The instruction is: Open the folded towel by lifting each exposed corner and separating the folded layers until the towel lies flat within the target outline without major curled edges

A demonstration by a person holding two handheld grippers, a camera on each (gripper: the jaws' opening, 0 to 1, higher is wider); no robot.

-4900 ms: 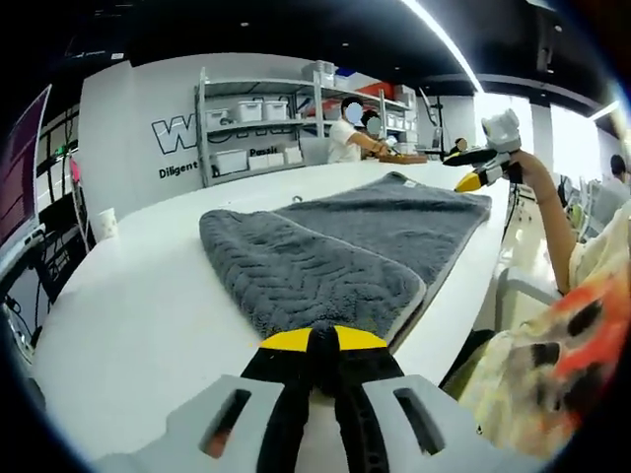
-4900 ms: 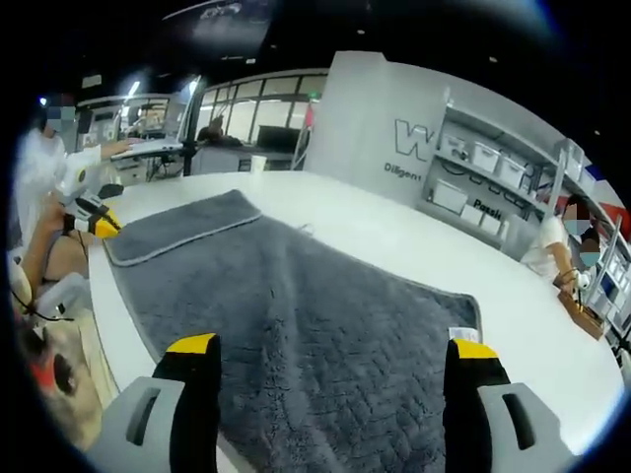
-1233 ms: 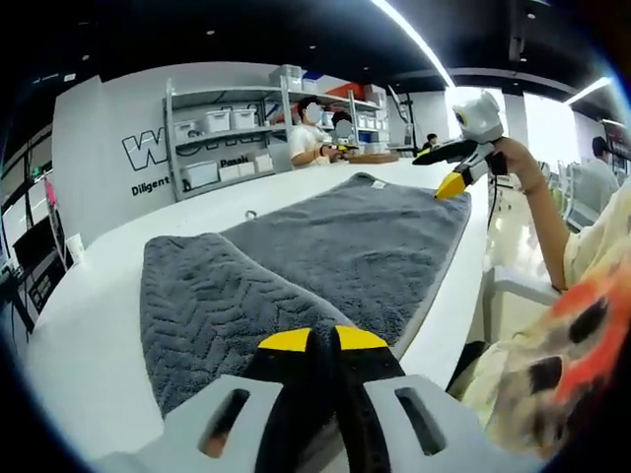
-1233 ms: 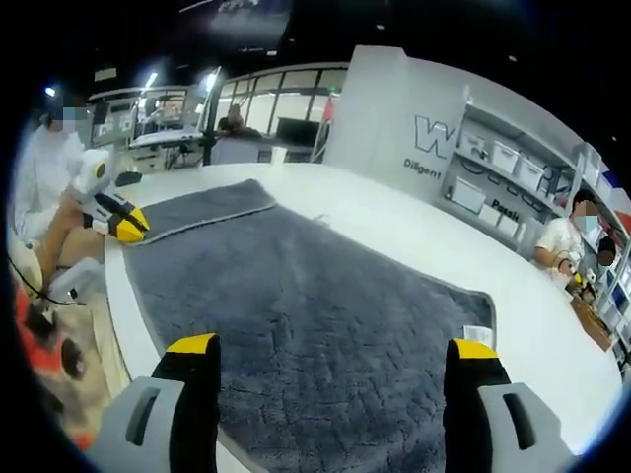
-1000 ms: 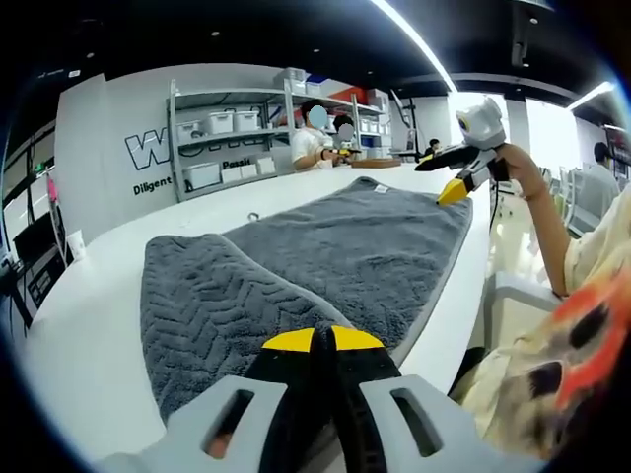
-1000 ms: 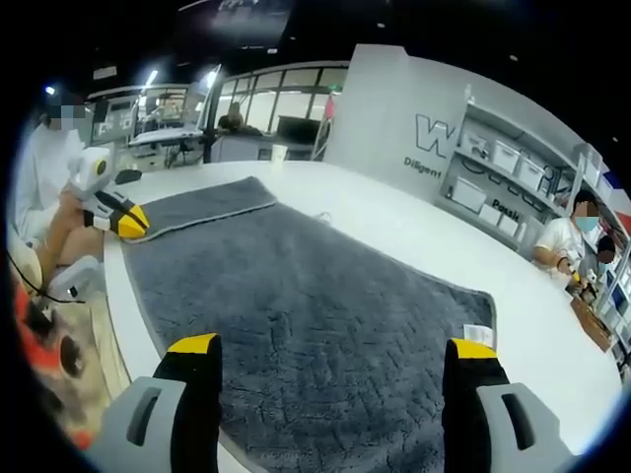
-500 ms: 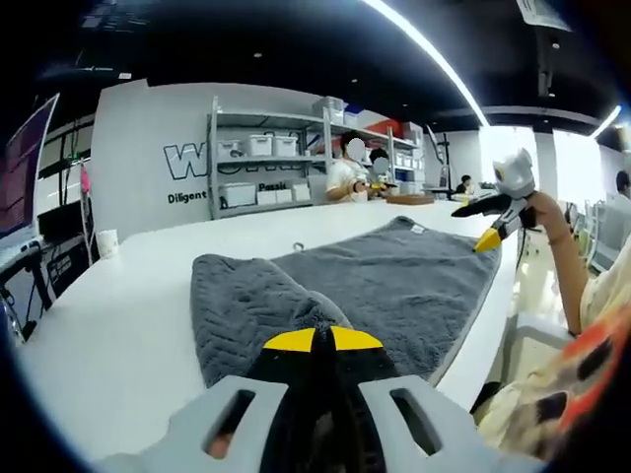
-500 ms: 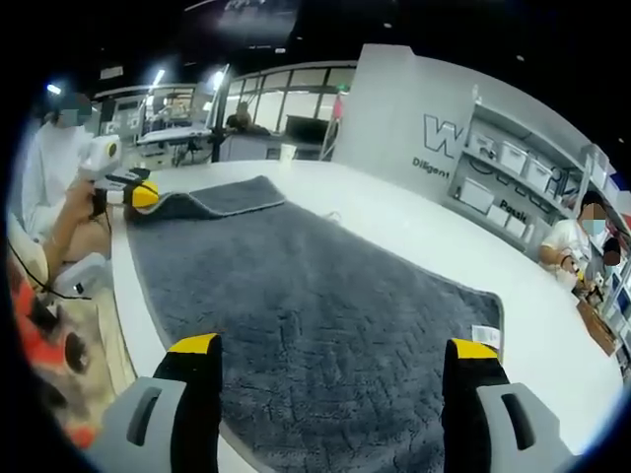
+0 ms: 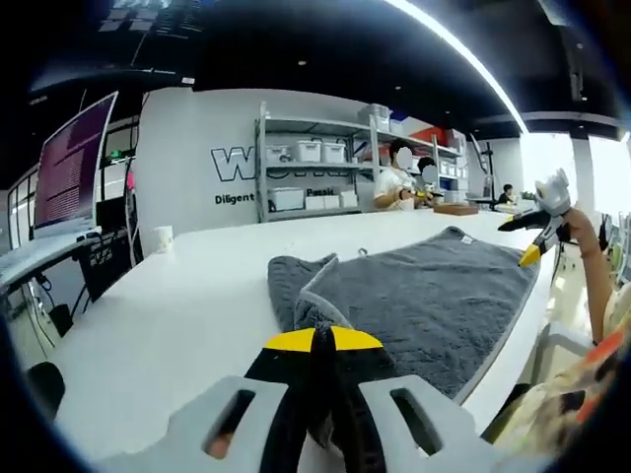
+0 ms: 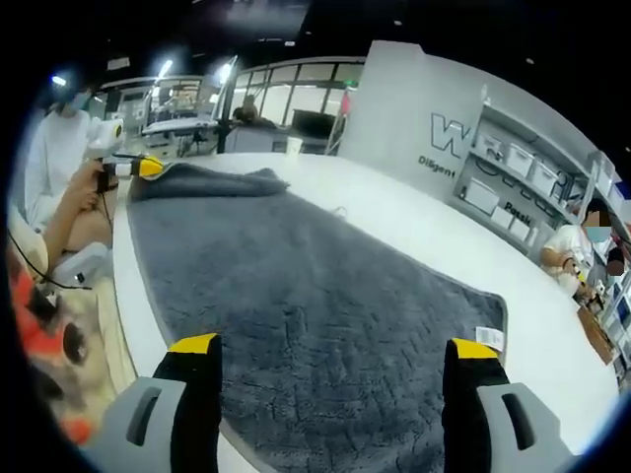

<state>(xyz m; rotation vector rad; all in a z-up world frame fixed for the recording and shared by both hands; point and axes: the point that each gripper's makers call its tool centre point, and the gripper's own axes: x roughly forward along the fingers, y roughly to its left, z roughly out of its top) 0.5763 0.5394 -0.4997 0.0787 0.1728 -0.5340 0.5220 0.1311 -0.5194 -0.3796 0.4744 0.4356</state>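
Left gripper (image 9: 322,340) clamps towel (image 9: 434,296); right gripper (image 10: 333,350) gapes wide.

Each view looks low along the towel (image 9: 434,296) from opposite ends; both share it.

Bright ceiling strip light (image 9: 463,49); fisheye bending edges; mostly sharp.

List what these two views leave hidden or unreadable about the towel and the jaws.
- Left gripper view: the closed left gripper covers the towel corner it pinches.
- Same view: the lifted flap hides the table beneath it.
- Right gripper view: the towel's near edge is cut off between the open jaws of the right gripper.
- Right gripper view: the label is too small to read.
- No target outline can be made out on the table.
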